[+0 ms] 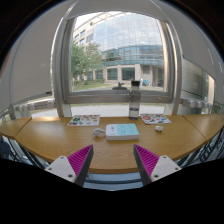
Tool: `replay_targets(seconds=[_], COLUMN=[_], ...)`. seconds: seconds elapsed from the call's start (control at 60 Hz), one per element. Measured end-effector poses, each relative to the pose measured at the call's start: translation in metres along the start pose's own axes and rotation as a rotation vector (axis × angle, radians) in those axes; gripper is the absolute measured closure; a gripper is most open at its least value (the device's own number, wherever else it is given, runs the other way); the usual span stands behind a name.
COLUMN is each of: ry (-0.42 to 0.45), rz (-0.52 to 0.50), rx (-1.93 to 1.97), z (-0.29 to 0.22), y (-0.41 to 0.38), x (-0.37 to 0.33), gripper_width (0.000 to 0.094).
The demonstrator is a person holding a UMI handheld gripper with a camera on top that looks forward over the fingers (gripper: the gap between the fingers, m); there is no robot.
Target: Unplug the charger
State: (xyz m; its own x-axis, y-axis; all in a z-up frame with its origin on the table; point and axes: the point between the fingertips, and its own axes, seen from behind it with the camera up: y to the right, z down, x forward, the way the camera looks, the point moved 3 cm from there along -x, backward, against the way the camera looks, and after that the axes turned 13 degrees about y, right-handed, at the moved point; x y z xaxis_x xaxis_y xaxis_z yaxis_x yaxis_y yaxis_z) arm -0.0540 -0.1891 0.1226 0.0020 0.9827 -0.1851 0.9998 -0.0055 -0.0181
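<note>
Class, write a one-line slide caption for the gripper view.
Open gripper hovers before a wooden table holding a light-blue book and magazines, with a window beyond.

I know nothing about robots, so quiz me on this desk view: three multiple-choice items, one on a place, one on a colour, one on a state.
1. Where does the light-blue flat book lie?
A. on the wooden desk, beyond the tool
B. on the windowsill
C. between the fingers

2. What colour are the pads on the tool's fingers?
A. green
B. magenta
C. yellow

3. How is the tool?
A. shut on the book
B. shut on a cable
C. open, holding nothing

Answers: A, the book rests mid-desk ahead of the fingers; B, both pads show magenta; C, a wide gap separates the fingers.
</note>
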Motion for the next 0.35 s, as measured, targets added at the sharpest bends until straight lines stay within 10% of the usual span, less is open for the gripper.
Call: replay_targets(seconds=[0.35], ry=[-0.001], rz=[-0.021], rx=[0.01], z=[0.0], y=[-0.009], x=[-0.012], gripper_width=[0.0132])
